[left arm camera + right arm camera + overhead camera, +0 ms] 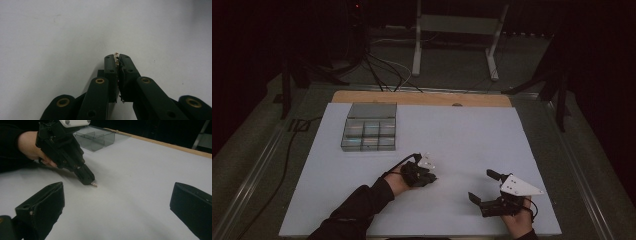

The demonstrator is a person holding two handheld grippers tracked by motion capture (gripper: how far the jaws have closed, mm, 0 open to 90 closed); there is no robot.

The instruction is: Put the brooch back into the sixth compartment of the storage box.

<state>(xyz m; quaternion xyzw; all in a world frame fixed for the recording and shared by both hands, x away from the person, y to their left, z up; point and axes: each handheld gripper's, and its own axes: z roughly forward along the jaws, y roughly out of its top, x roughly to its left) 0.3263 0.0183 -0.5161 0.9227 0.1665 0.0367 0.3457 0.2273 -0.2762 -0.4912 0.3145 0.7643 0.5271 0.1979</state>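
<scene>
— Since the left hand-held gripper (117, 57) pinches that tiny part (116, 54) by its very tip, low over the table (472, 135), couldn't it slip?

— Easily; the right hand-held gripper (480, 187) gapes wide, well apart.

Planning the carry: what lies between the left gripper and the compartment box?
Bare white table sheet, seen in the high view, between the left gripper, shut on a small piece, and the box.

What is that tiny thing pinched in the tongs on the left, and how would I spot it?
Start at the white table sheet, with its clear plastic compartment box far left. Nearer the person, the black left tongs point down at the sheet, shut. At their very tip pokes out a tiny pale, pinkish-white piece, the one small loose item there.
</scene>
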